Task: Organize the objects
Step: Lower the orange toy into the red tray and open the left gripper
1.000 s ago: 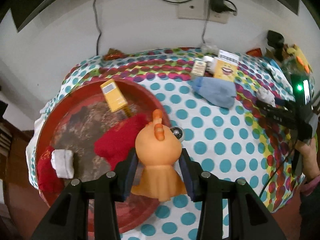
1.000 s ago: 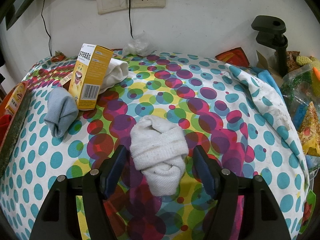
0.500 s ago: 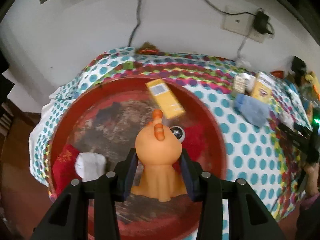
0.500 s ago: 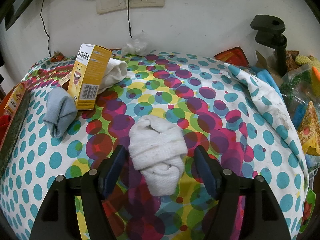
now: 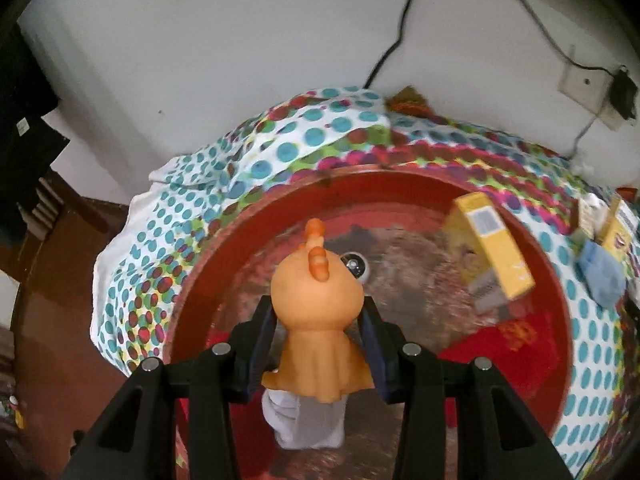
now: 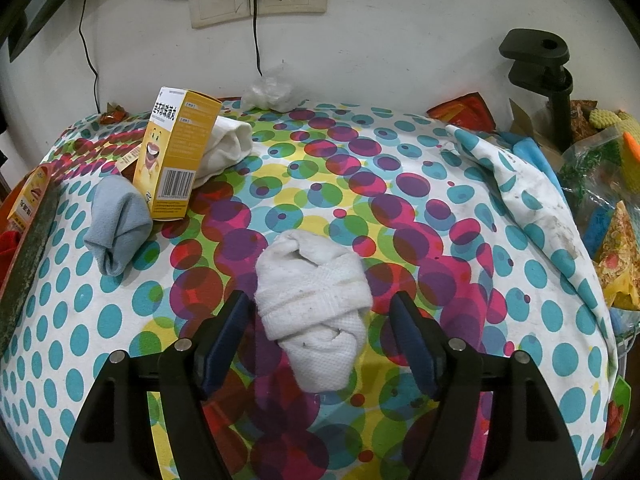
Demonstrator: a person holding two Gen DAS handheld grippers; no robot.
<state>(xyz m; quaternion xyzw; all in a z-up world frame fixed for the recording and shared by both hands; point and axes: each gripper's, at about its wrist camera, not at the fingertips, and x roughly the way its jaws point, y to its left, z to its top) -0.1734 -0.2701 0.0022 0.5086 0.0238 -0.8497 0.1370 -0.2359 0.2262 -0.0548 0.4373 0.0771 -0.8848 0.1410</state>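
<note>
Two grippers work over a table draped in a dotted cloth (image 6: 460, 184). The left gripper (image 5: 318, 322) is clamped on a smooth orange rubber toy (image 5: 318, 320) with a round head and ridged horns, held above the round red tray (image 5: 556, 320). Beneath it lies a rolled white sock (image 5: 304, 424); farther in, a yellow carton (image 5: 492, 248). The right gripper (image 6: 320, 320), its jaws just opening, straddles without touching a knotted, waffle-textured white sock bundle (image 6: 314, 300) on the cloth. Beyond stand a soft blue sock (image 6: 116, 224) and an upright yellow medicine box (image 6: 176, 152).
</note>
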